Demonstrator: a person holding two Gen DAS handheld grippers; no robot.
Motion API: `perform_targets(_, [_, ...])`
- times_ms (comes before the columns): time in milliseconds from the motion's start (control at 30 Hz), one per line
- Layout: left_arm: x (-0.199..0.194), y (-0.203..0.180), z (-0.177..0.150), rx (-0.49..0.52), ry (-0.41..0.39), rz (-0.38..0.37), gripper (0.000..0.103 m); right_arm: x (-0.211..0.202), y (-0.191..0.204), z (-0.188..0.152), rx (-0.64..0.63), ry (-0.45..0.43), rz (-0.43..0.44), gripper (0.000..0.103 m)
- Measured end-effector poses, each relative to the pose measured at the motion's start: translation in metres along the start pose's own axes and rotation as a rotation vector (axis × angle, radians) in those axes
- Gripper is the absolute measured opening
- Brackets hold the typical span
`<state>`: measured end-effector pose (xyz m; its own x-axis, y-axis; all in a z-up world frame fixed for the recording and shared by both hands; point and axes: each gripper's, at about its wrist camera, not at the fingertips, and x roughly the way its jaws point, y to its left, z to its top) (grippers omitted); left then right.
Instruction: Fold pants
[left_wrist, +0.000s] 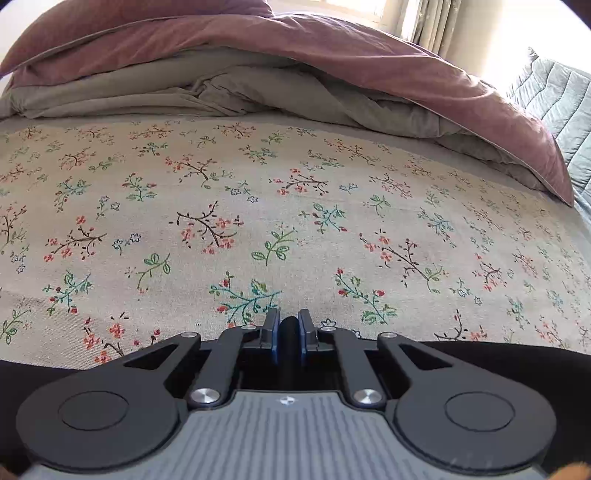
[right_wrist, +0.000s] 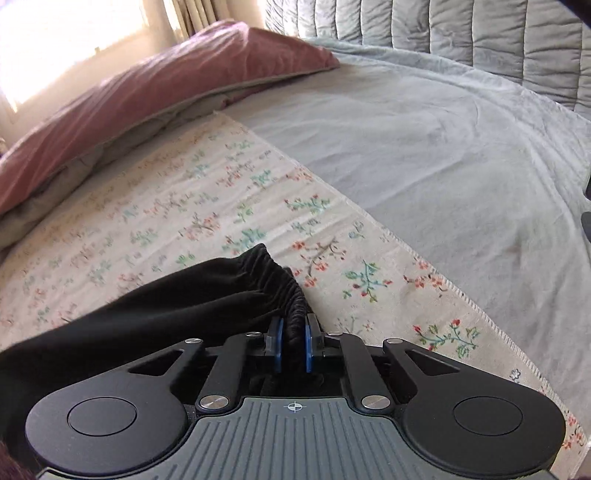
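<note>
Left hand-held gripper (left_wrist: 290, 325), lower centre: pads pinch a black fold of the pants (right_wrist: 166, 291). Right hand-held gripper (right_wrist: 294, 338) pinches the gathered waistband (right_wrist: 291, 295). Pants lie on floral sheet (left_wrist: 258, 206) of bed, lower frame.

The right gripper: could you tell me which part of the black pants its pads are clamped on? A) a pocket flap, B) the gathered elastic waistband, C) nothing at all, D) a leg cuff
B: the right gripper pinches the ruched elastic band of the black pants between its blue pads.
</note>
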<state>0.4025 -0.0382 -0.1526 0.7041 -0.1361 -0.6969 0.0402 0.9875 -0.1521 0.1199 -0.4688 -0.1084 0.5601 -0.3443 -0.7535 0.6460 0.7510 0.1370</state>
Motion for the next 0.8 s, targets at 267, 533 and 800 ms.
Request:
perform_targets(267, [-0.035,0.034,0.015,-0.243,-0.027,-0.051,0.034,0.009,0.001,0.000,-0.003,0.023,-0.040,0.018])
perform_targets(533, [-0.115,0.045,-0.020,-0.123,-0.032,-0.030,0.052,-0.038,0.035,-0.004,-0.147,-0.289,-0.154,0.042])
perform_targets(800, [-0.120,0.081,-0.092,-0.216,0.084,-0.057,0.066,-0.024,0.106,-0.034,-0.361,0.011,0.349,0.050])
